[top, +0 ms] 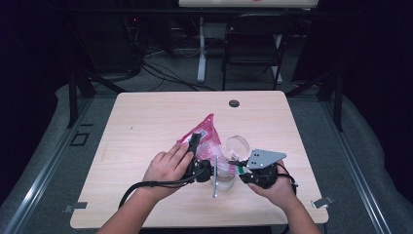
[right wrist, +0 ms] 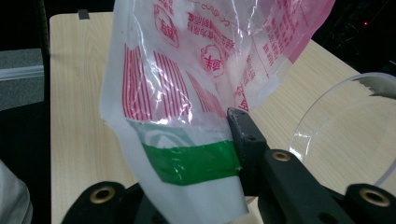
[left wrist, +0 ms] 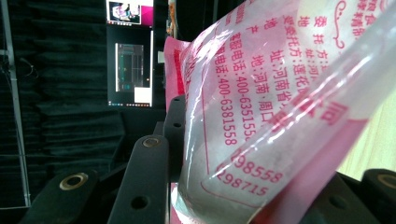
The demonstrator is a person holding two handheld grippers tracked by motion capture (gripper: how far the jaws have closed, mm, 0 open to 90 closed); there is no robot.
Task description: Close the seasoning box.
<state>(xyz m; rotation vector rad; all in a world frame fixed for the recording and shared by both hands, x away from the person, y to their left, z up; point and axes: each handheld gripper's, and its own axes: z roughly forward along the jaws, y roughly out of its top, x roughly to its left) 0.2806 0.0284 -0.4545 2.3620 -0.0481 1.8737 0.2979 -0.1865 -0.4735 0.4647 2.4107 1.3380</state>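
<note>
Holding the pink bag (top: 207,136) over a clear jar (top: 225,179), left hand-held gripper (top: 195,146) and right hand-held gripper (top: 239,166) both clamp it — pouring seems unfinished, lid (top: 238,145) off.

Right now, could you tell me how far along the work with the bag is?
Done: the pink printed bag is up off the table, held between the left gripper and right gripper. In hand: holding it beside the clear cup. Left, probably: emptying it into the cup.
</note>
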